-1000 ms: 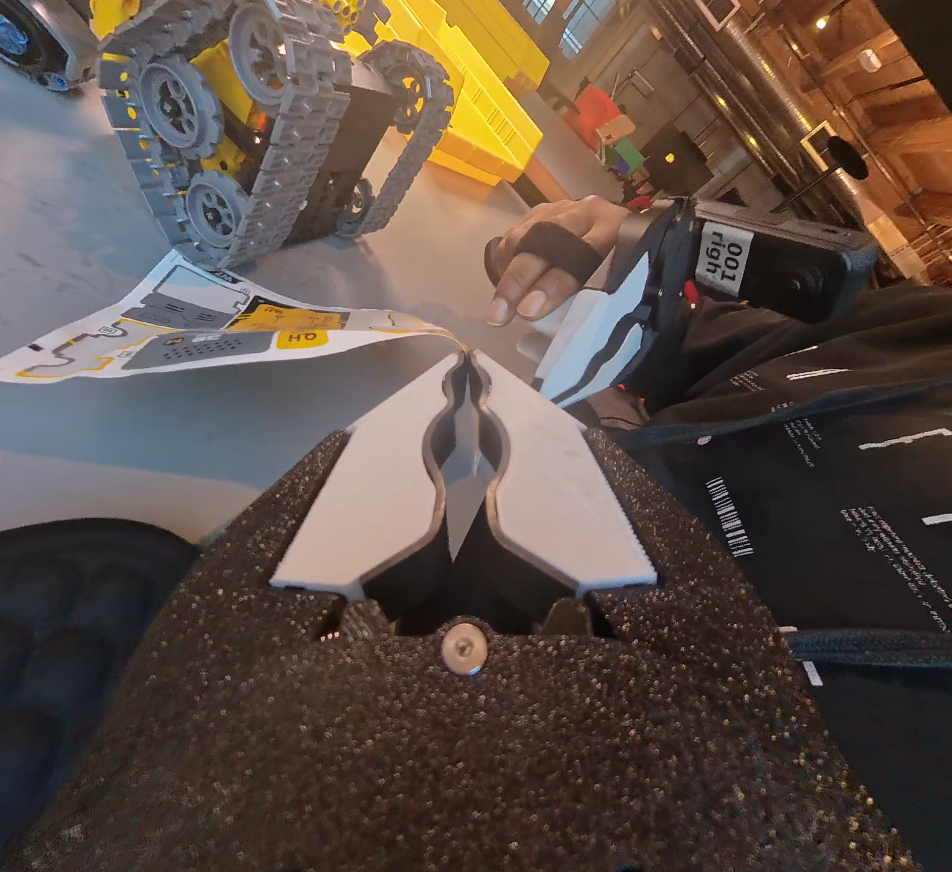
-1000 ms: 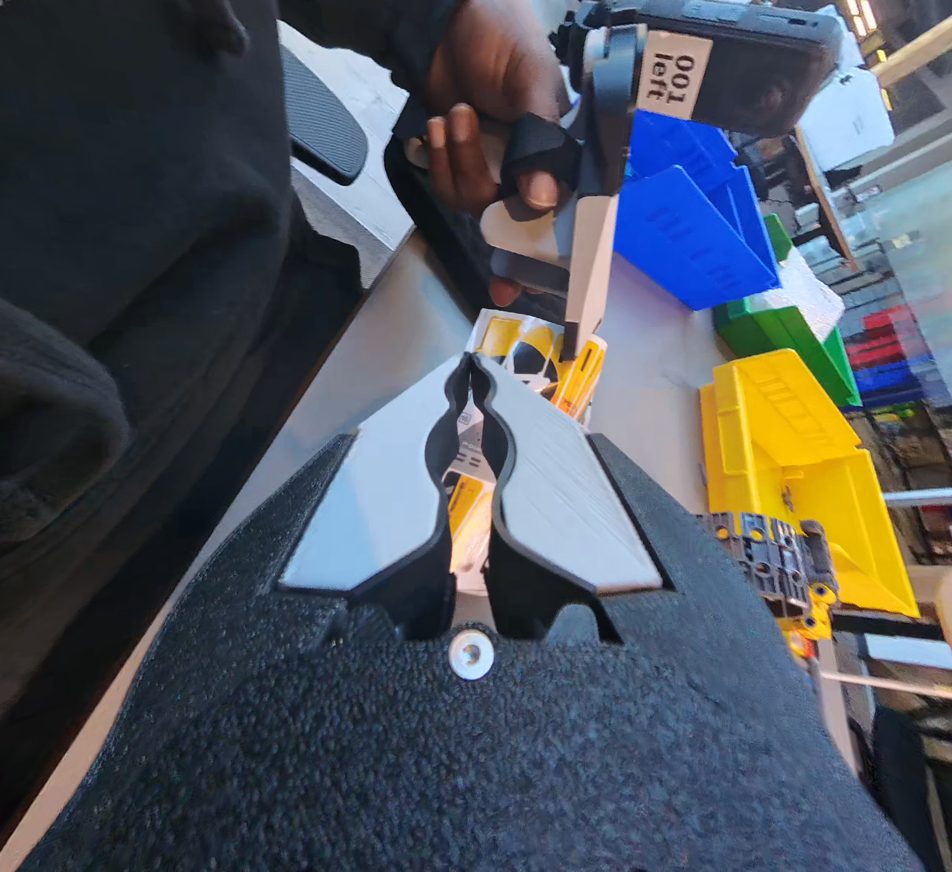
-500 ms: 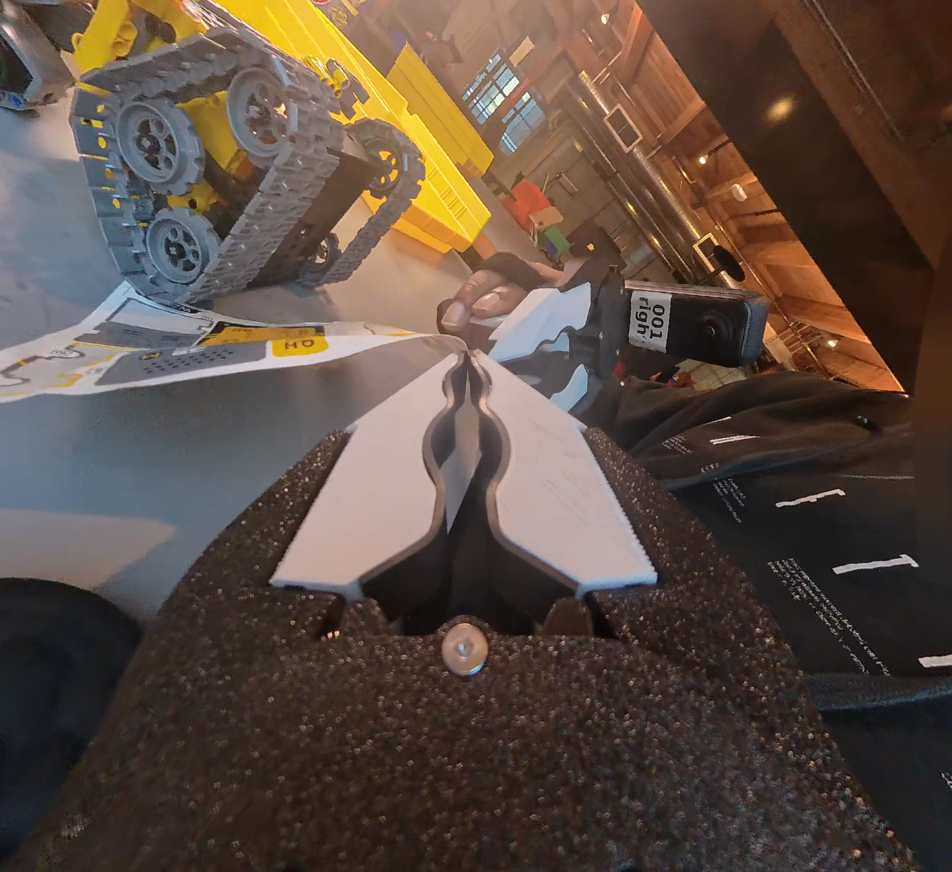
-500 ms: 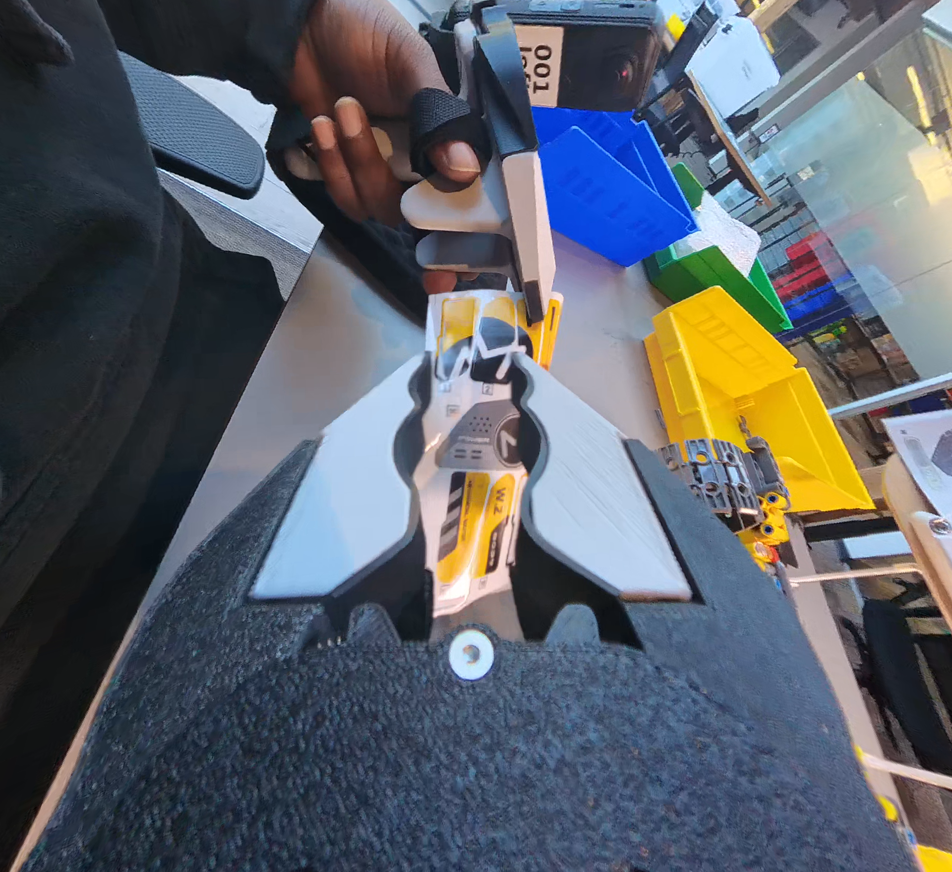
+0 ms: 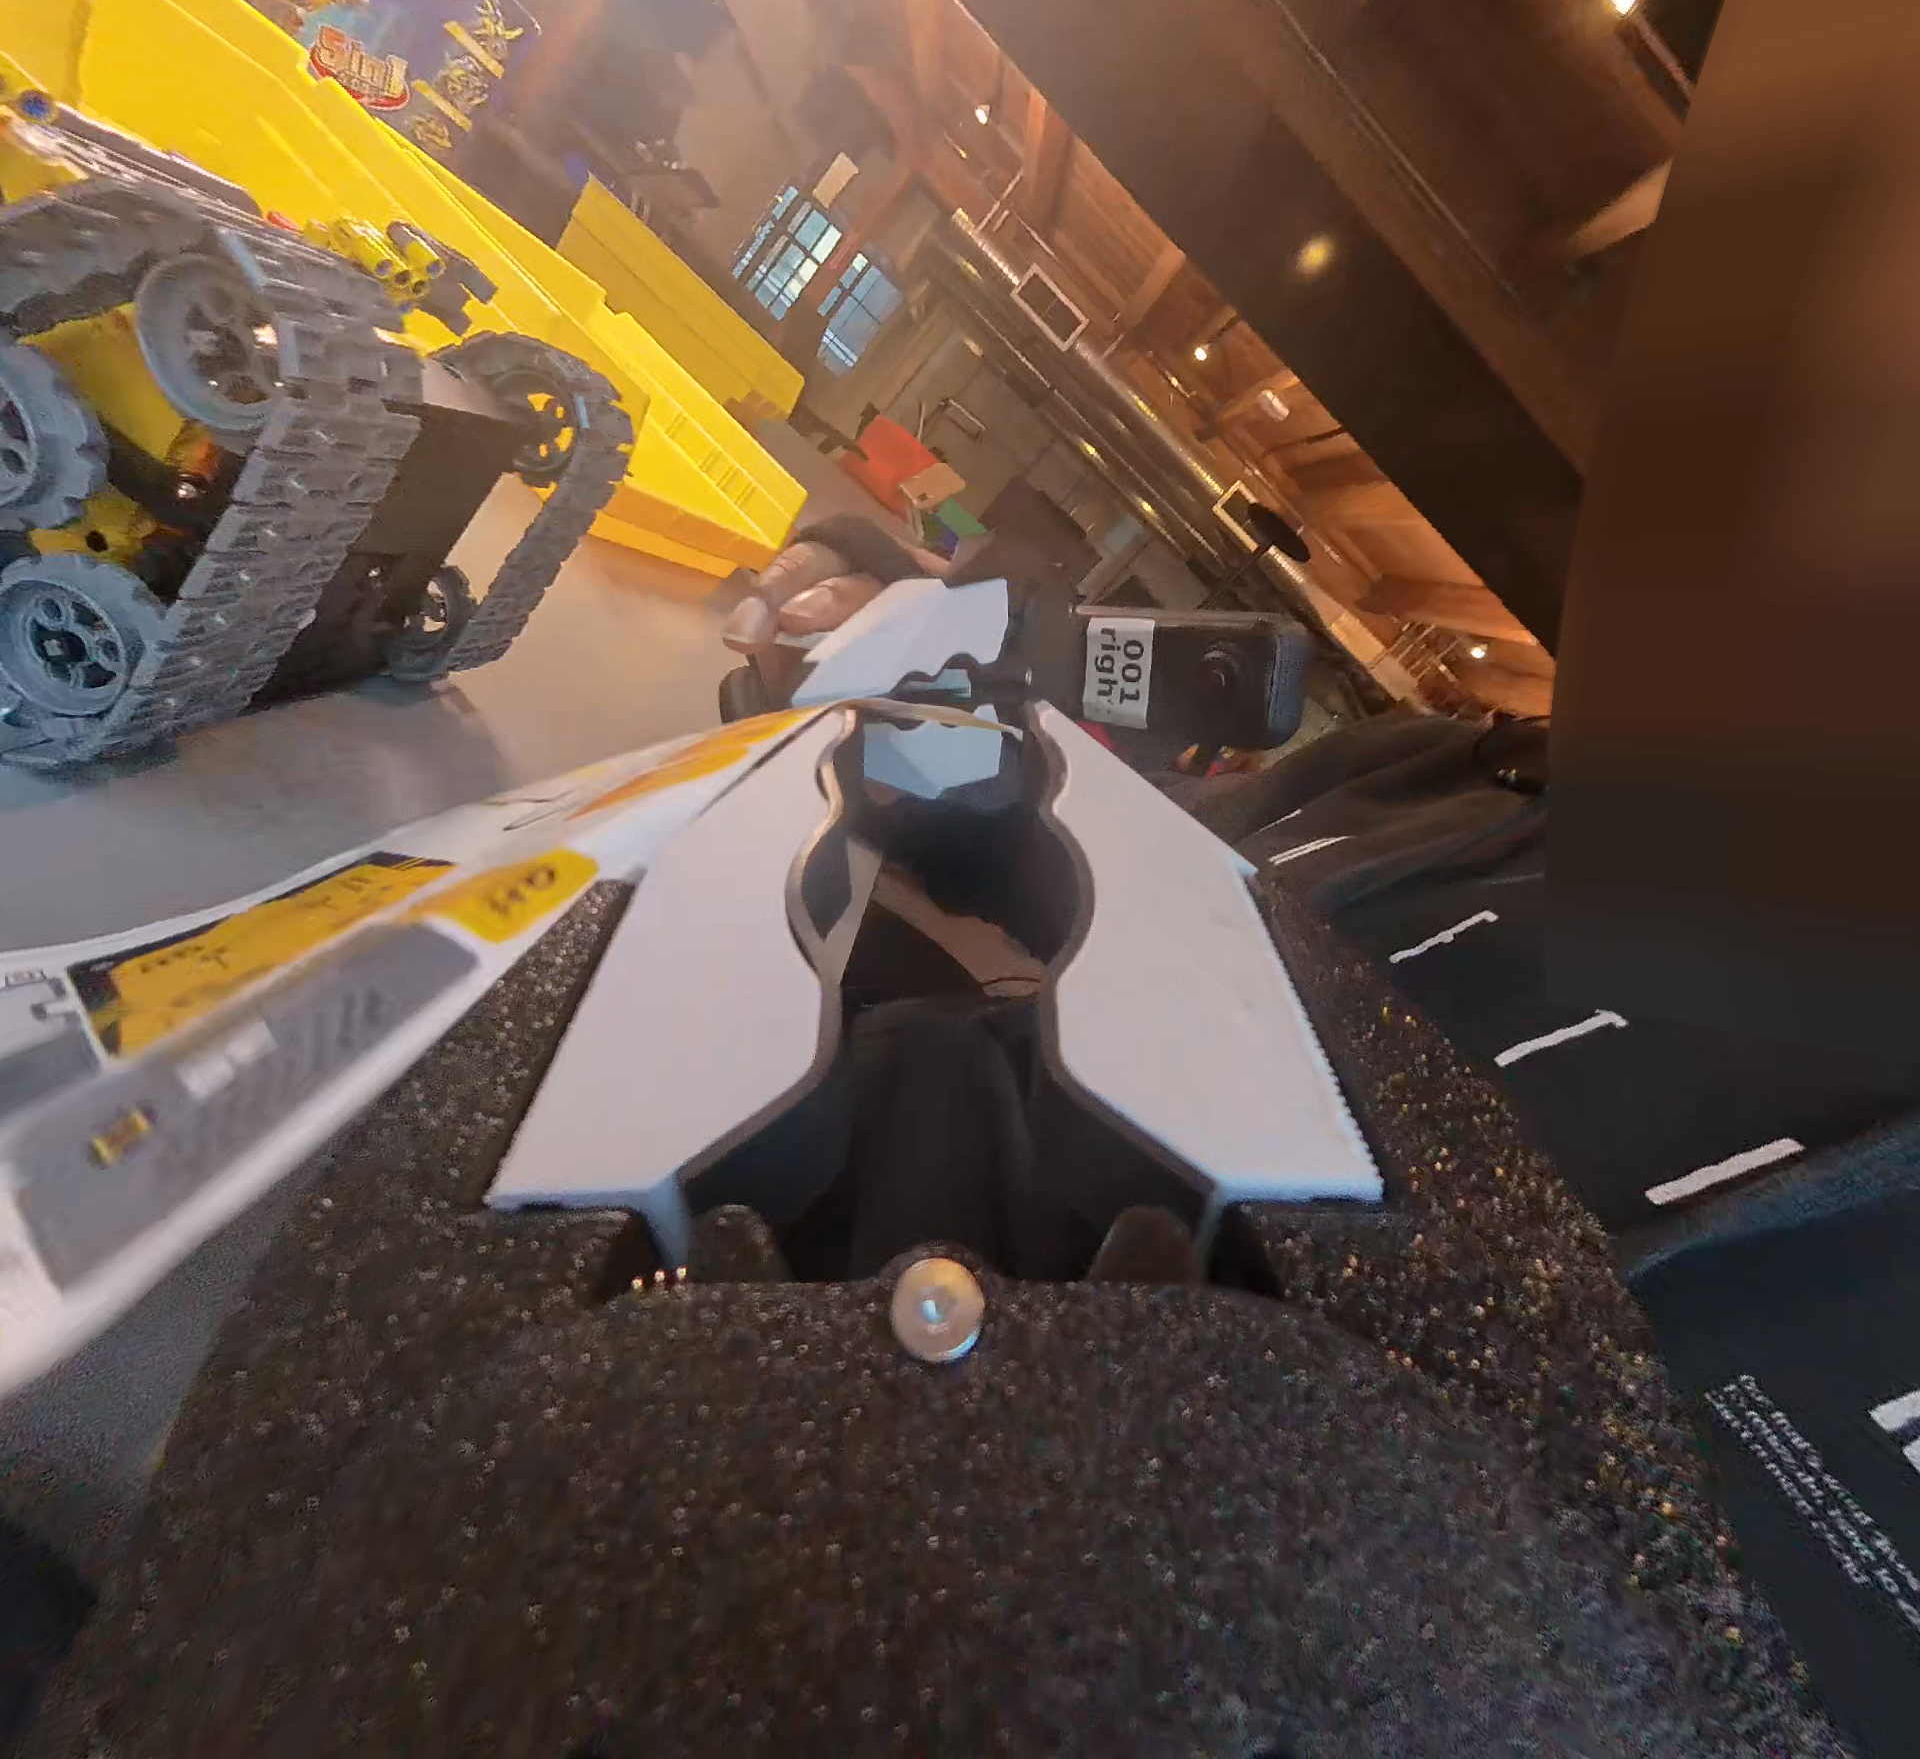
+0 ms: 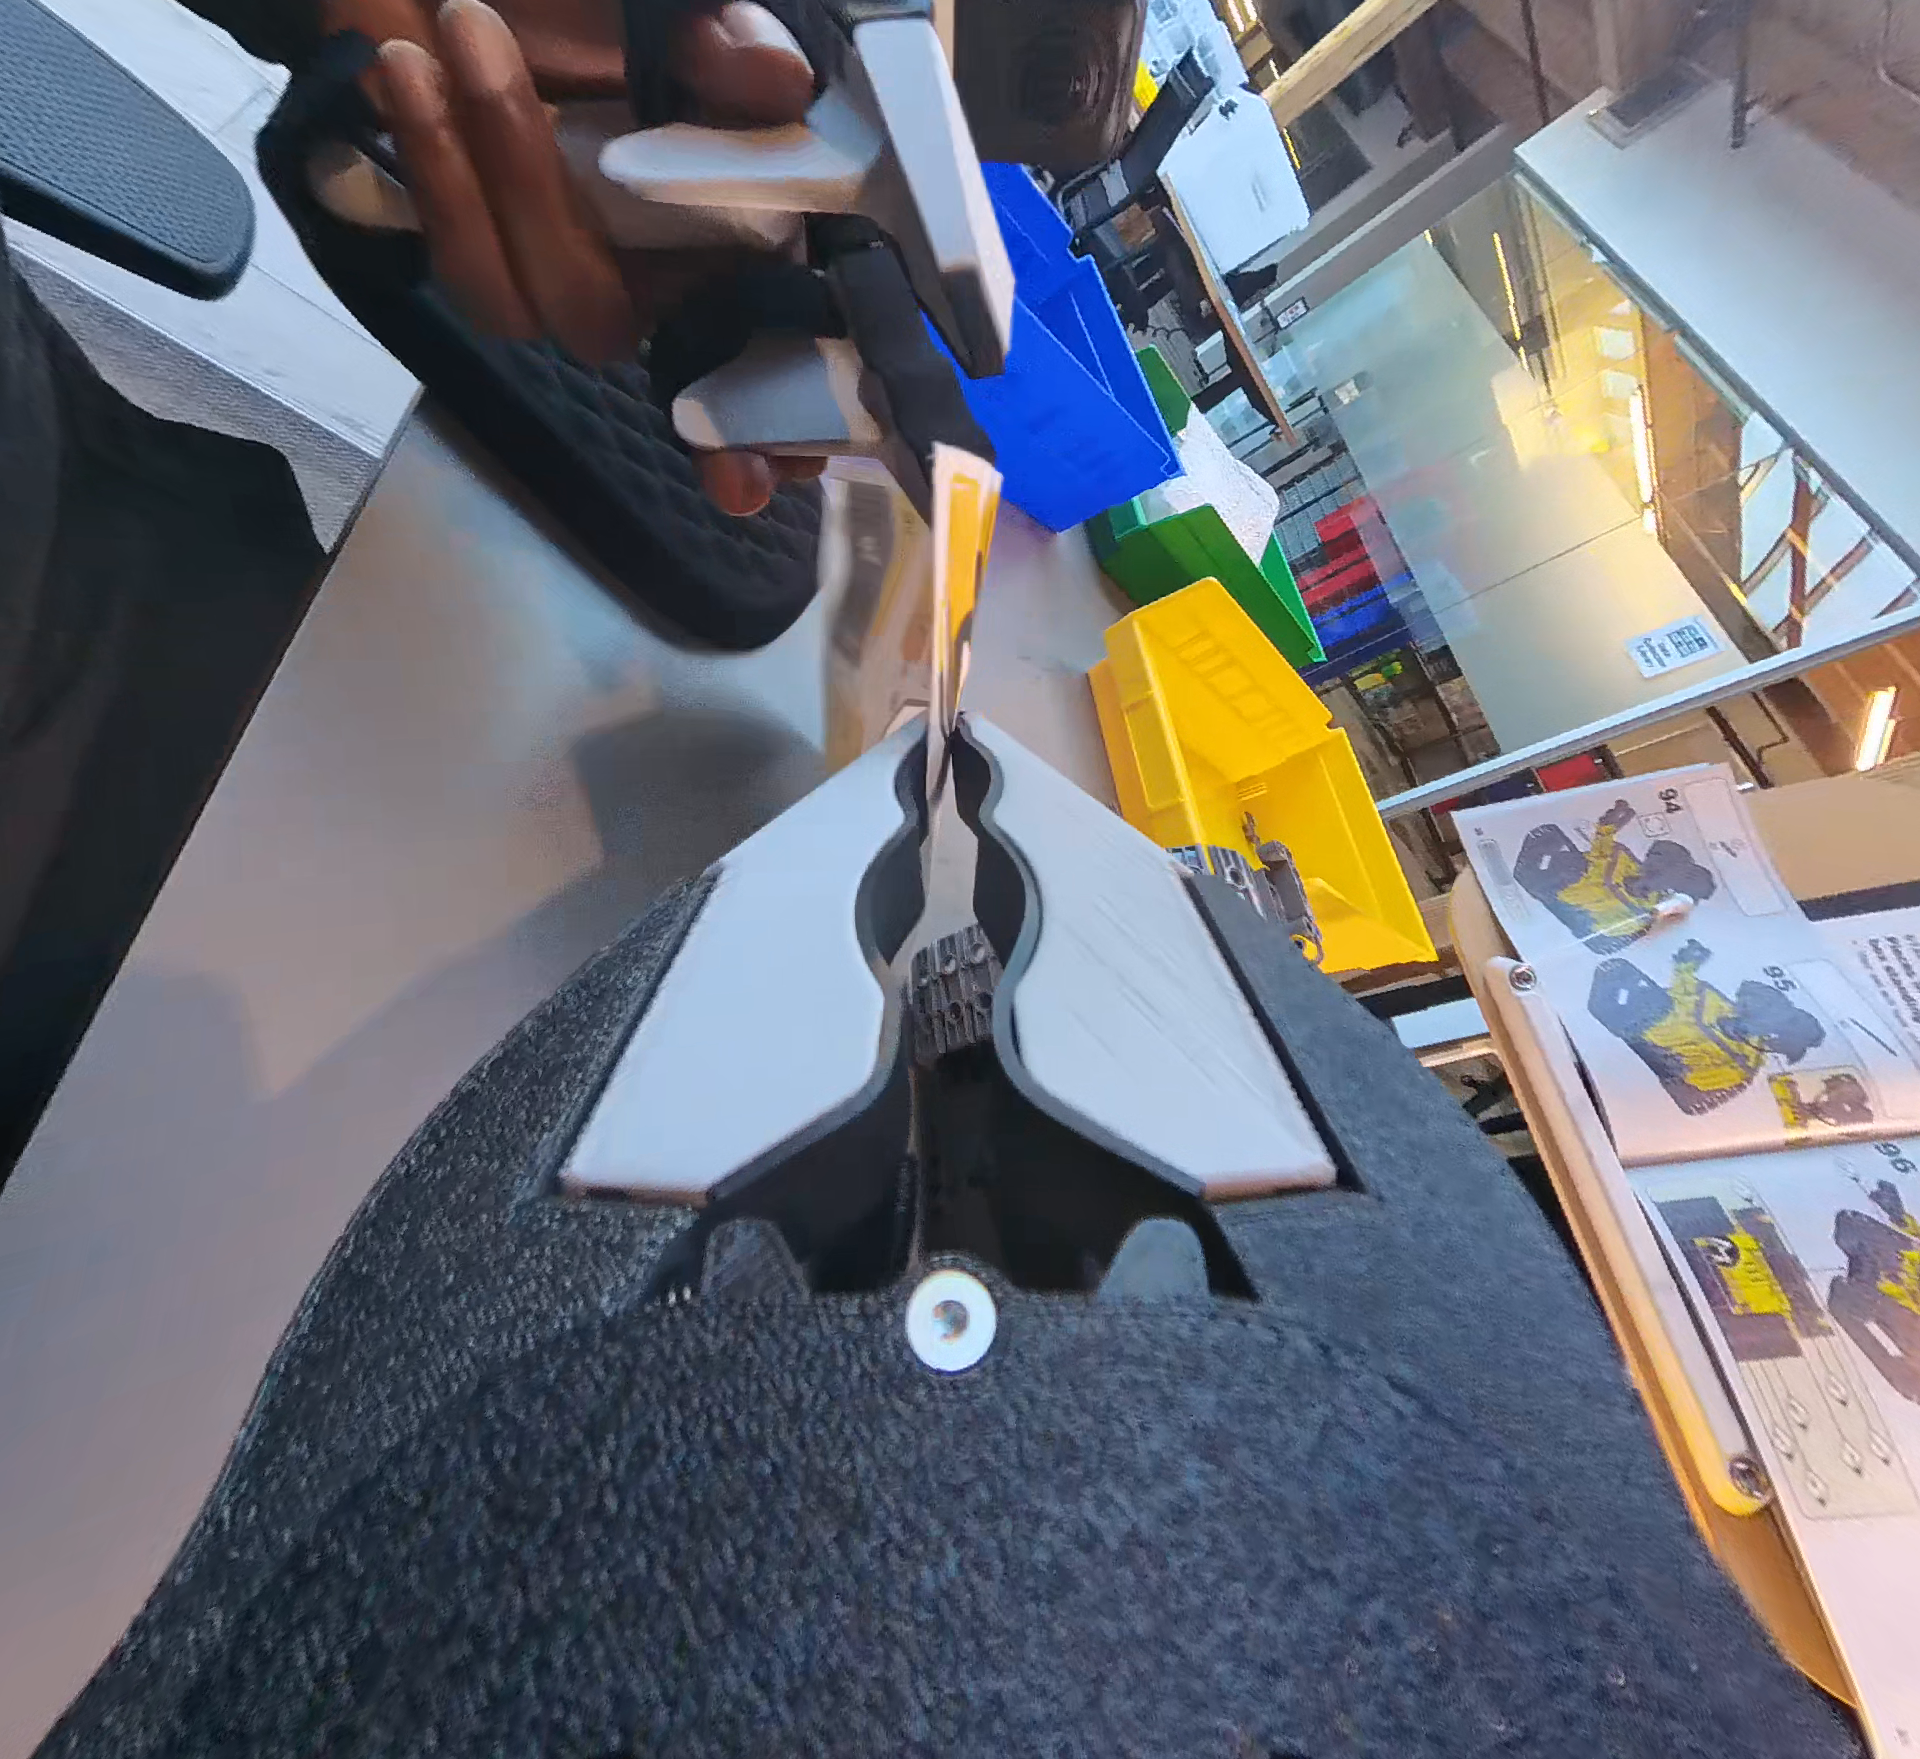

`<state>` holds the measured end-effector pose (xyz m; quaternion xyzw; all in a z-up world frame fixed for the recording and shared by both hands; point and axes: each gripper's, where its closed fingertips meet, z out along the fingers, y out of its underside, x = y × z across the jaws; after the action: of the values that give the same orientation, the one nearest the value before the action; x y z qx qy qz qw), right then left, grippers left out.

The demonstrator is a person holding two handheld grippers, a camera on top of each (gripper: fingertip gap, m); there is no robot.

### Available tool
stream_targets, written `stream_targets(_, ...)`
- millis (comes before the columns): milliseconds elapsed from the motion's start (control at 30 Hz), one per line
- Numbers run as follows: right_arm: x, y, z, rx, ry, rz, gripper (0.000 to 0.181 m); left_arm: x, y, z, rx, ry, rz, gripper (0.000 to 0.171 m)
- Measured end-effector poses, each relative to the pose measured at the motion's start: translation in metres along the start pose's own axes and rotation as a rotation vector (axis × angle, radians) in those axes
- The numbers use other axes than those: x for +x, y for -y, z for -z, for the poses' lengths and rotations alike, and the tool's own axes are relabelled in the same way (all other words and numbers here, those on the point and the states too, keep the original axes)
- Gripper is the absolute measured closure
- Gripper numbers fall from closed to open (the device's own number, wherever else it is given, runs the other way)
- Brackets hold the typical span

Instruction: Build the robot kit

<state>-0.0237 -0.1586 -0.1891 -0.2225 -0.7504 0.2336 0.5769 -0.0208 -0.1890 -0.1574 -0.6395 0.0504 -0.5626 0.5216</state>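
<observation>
A white, yellow and grey sticker sheet [image 5: 312, 961] is lifted off the grey table [image 5: 468, 753]. My right gripper [image 6: 951, 733] is shut on the sheet's near edge; the sheet [image 6: 961, 587] stands edge-on between the tips and runs up toward my left gripper [image 6: 977, 400]. In its own view my left gripper [image 5: 940, 733] is open, and the sheet lies across the outside of its left finger. The right gripper [image 5: 914, 701] shows just beyond its tips, pinching the sheet. A hand holds each gripper.
A grey and yellow toy tracked vehicle [image 5: 239, 462] stands on the table to the left. Yellow bins [image 5: 675, 421] lie behind it. In the right wrist view there are blue [image 6: 1049, 400], green [image 6: 1195, 556] and yellow [image 6: 1236, 774] bins and an instruction booklet [image 6: 1714, 982] at the right. The left gripper's tips are roughly 5 centimetres from the right gripper's.
My right gripper opened, went around the sheet's edge and shut on it. My left gripper, shut on the sheet before, has opened. The sheet has come up off the table.
</observation>
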Motion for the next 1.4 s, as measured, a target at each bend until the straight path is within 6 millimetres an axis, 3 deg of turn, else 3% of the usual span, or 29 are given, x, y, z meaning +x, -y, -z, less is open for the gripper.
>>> stream_targets(267,0.013,-0.005,-0.006,-0.086,-0.132,0.118,0.181,0.003,-0.011,-0.013,-0.015,0.048,0.003,0.145)
stream_targets(467,0.015,-0.006,-0.008,-0.114,-0.161,0.161,0.181,-0.001,-0.006,-0.012,0.019,0.118,-0.081,0.171)
stream_targets(667,0.009,0.005,-0.006,-0.020,-0.106,0.039,0.181,-0.004,-0.003,-0.009,0.010,0.162,-0.200,0.171)
stream_targets(900,-0.013,0.015,-0.007,0.076,0.050,-0.141,0.178,-0.006,-0.005,-0.010,0.007,0.188,-0.264,0.171)
stream_targets(1000,-0.020,0.020,-0.003,0.126,0.182,-0.315,0.161,-0.010,-0.007,-0.009,-0.013,0.238,-0.315,0.171)
stream_targets(1133,-0.012,0.030,0.006,0.209,0.296,-0.547,0.145,-0.017,-0.010,-0.009,-0.048,0.290,-0.359,0.171)
stream_targets(1300,0.006,0.028,0.008,0.185,0.249,-0.494,0.143,-0.022,-0.015,-0.012,-0.084,0.328,-0.397,0.171)
stream_targets(1400,0.004,0.023,0.005,0.128,0.270,-0.451,0.146,-0.024,-0.016,-0.014,-0.102,0.345,-0.422,0.171)
